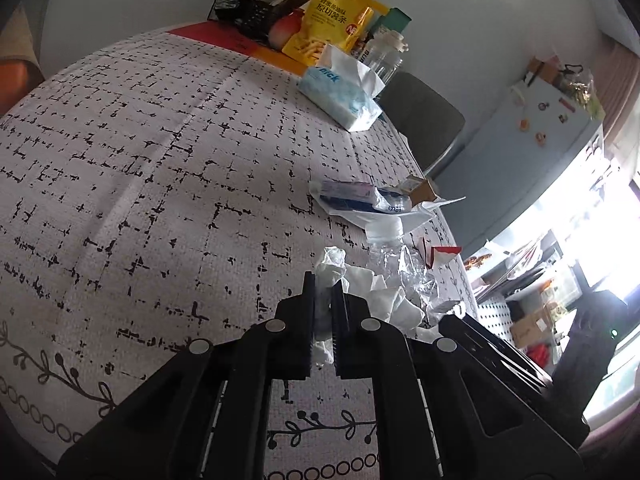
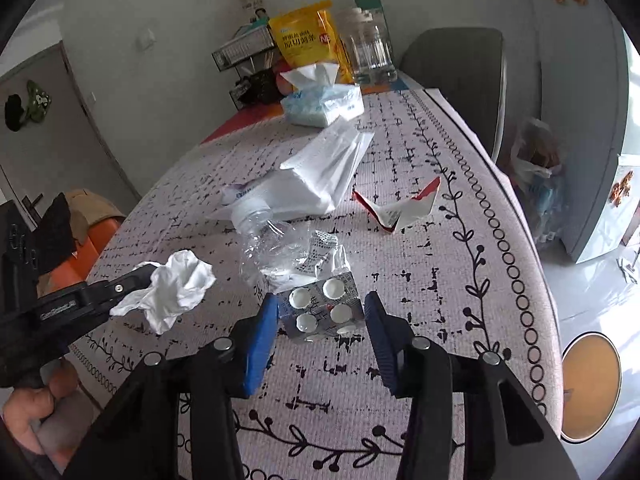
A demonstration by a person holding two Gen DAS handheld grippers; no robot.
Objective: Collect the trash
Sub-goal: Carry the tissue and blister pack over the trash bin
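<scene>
Crumpled tissue (image 2: 176,286) being pinched tight in left tongs (image 1: 325,292), lifted just clear of tabletop (image 1: 160,160). Blister pack (image 2: 324,308) being straddled by right tongs (image 2: 322,318), jaws parted, pads not seen pressing; pack lying flat beside crushed bottle (image 2: 276,248). Best done: tips being kept low, pack edges being squared between pads before closing, bottle film being kept out of grip.

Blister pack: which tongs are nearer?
Right. The right tongs straddle the blister pack, fingers either side of it. The left tongs are off to its left, shut on the tissue.
</scene>
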